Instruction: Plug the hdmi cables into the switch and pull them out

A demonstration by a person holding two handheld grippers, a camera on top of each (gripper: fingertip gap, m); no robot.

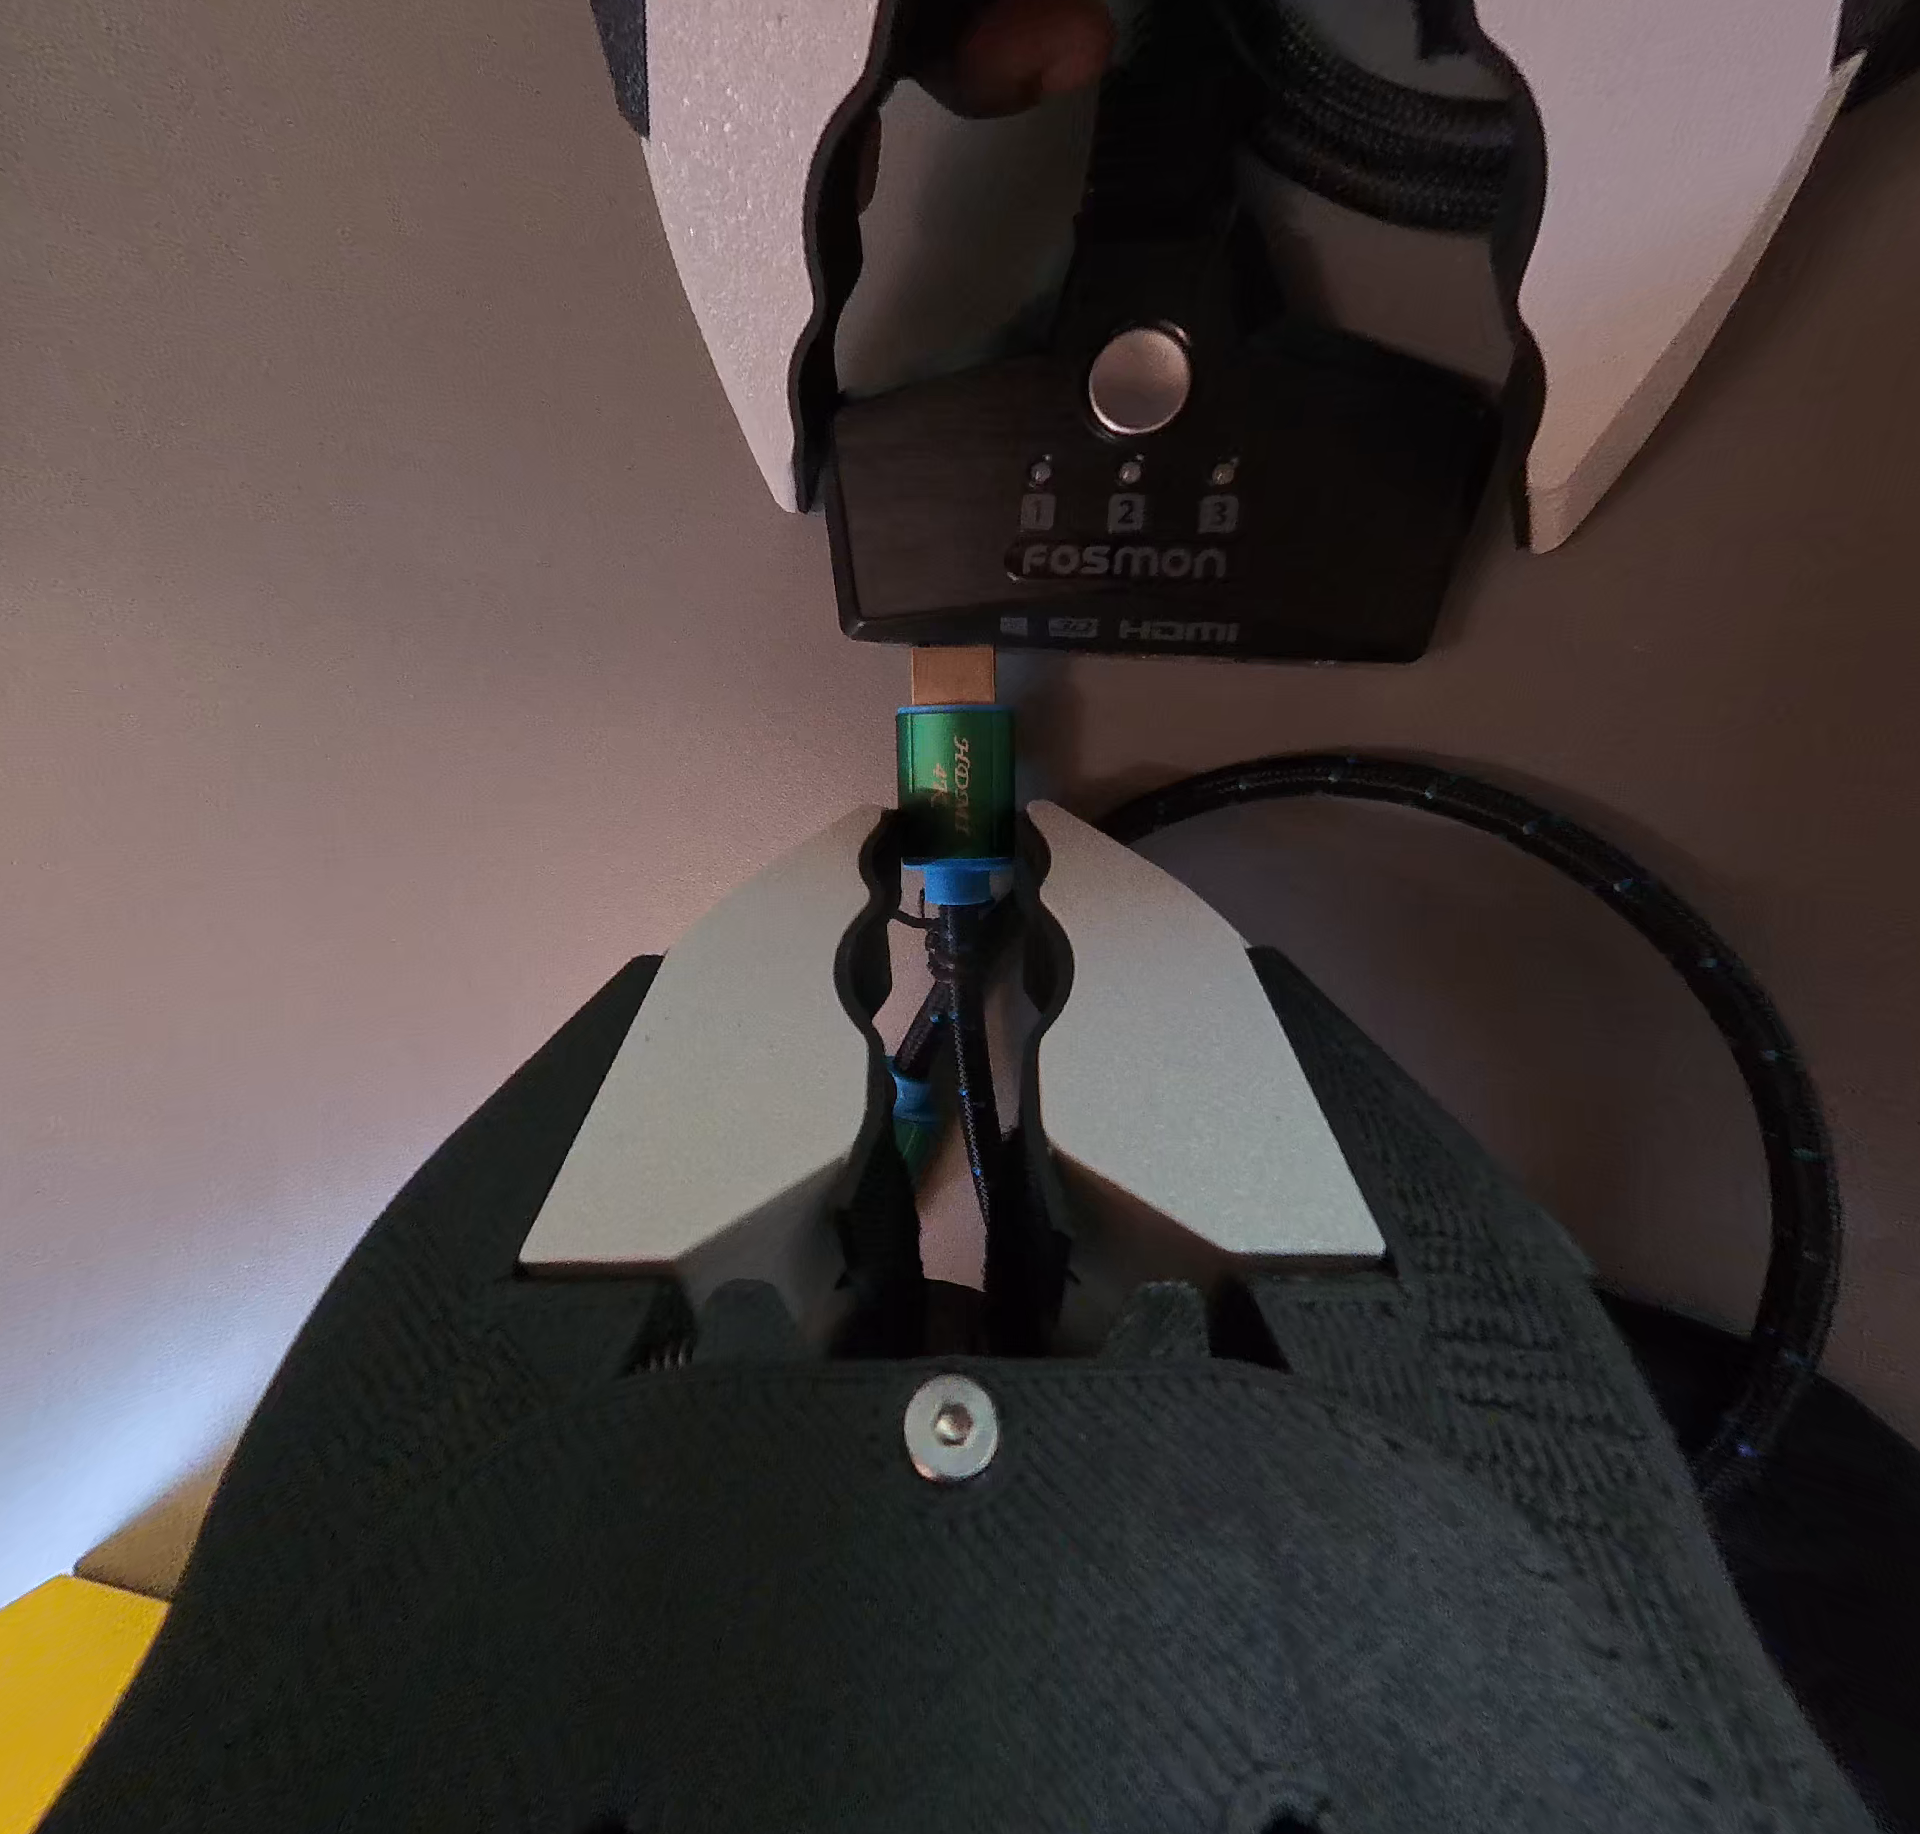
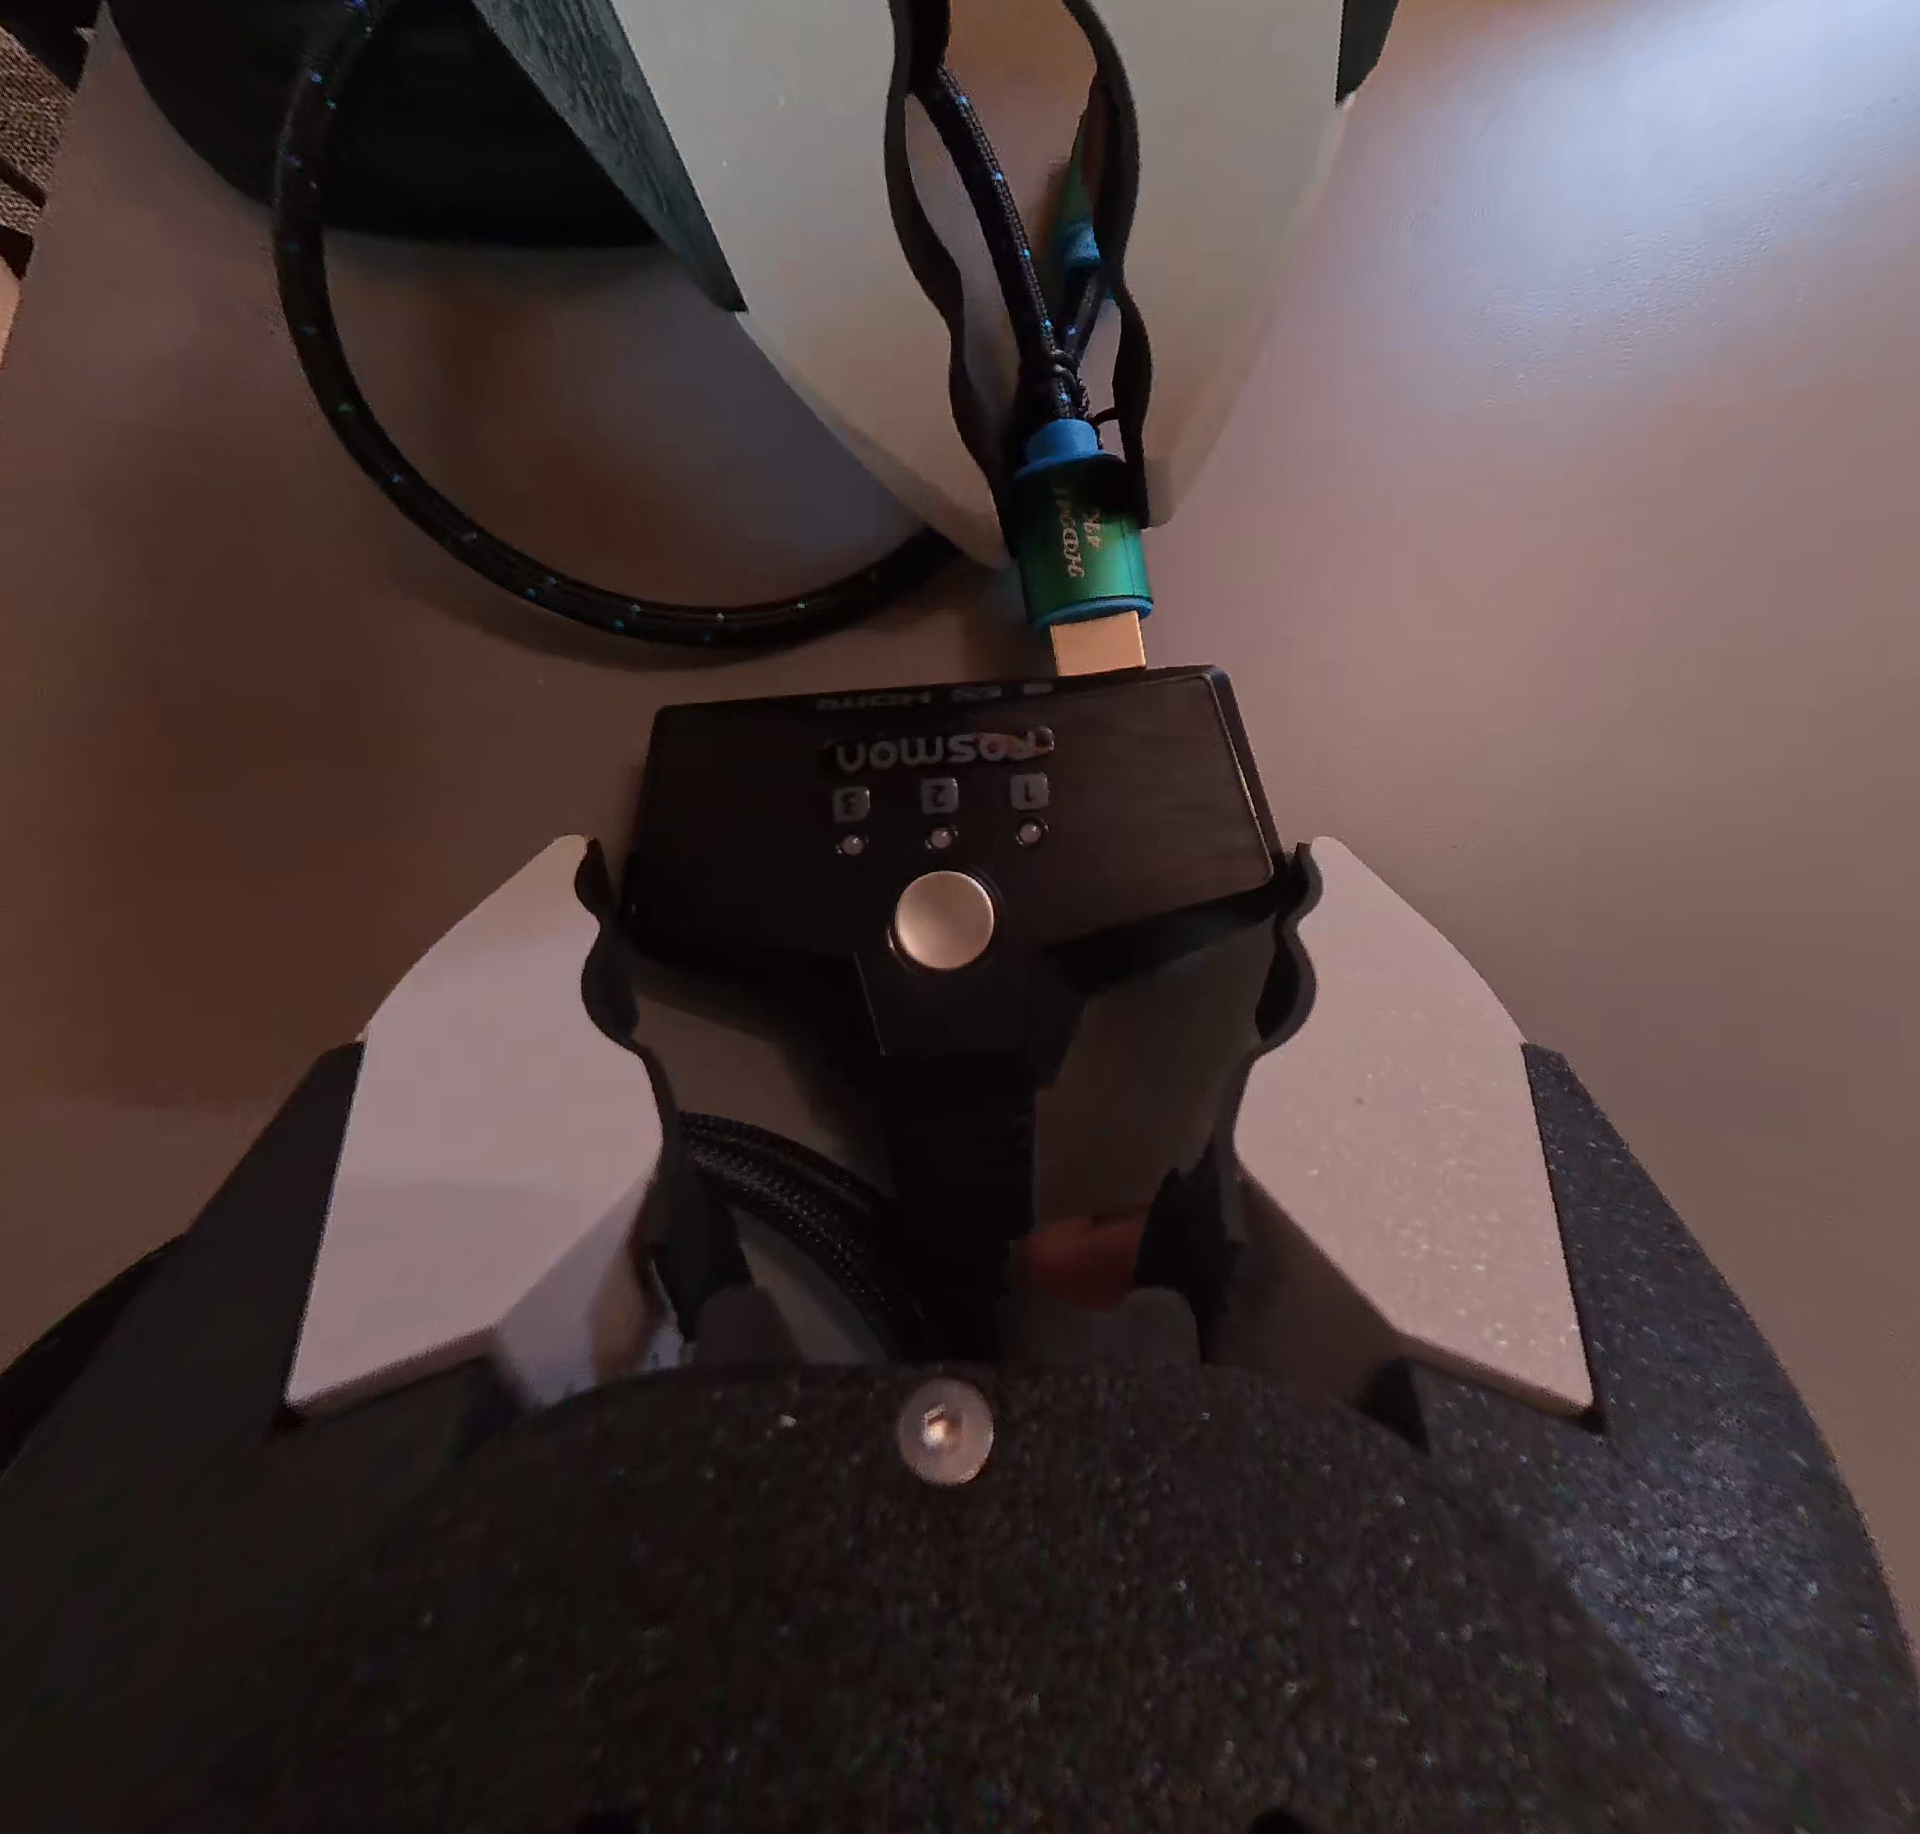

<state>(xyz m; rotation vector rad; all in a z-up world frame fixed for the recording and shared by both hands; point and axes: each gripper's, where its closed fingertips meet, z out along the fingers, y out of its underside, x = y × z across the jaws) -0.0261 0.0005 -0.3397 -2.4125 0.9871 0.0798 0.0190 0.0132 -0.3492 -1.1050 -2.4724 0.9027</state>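
Left gripper (image 1: 954, 818) pinches green HDMI plug (image 1: 948, 782); right gripper (image 2: 951, 854), spread wide, clamps black switch (image 2: 951, 797).

Quick count of what was there: one black HDMI switch (image 1: 1143, 527), with one round silver button (image 1: 1140, 379) and three little indicator lights (image 1: 1126, 473) on top. Two green HDMI plugs showed up, the one at the switch (image 1: 948, 785) and a second (image 1: 906, 1119) further back between the fingers. One loop of black braided cable (image 1: 1704, 1036) too. And two grippers, left (image 1: 956, 828) and right (image 2: 951, 865).
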